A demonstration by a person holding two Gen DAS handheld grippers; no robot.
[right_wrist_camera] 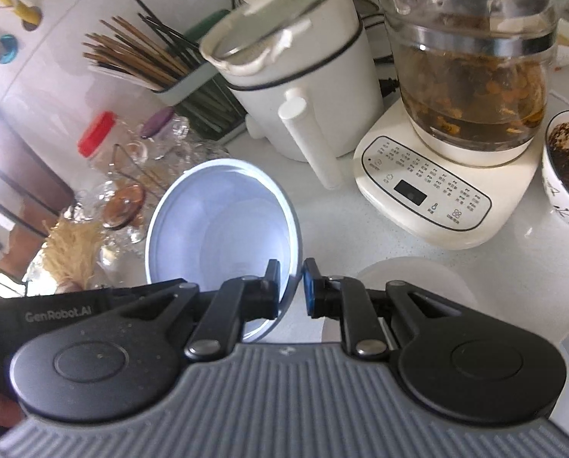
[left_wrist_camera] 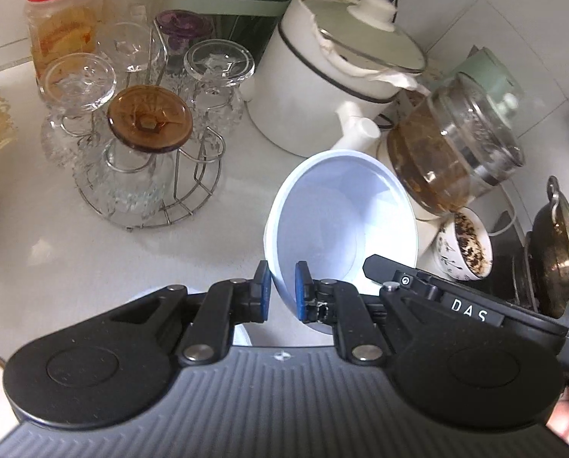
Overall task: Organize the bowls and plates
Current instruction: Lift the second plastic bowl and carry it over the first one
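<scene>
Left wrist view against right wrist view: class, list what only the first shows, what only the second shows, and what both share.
Only the left wrist view shows the dark metal wok at the right edge and the wire rack of upturned glasses seen clearly.

Only the right wrist view shows the kettle base control panel and blue wall hooks.

Both show the pale blue bowl, gripped at its rim by each hand-held gripper, left and right, plus the white pot and glass kettle.

Both wrist views look steeply down along their tools at the counter (left_wrist_camera: 74, 252), close in. Left faces the glasses (left_wrist_camera: 147, 122), right the kettle (right_wrist_camera: 471, 76); both share the bowl (left_wrist_camera: 338, 221) and white pot (right_wrist_camera: 296, 76).
</scene>
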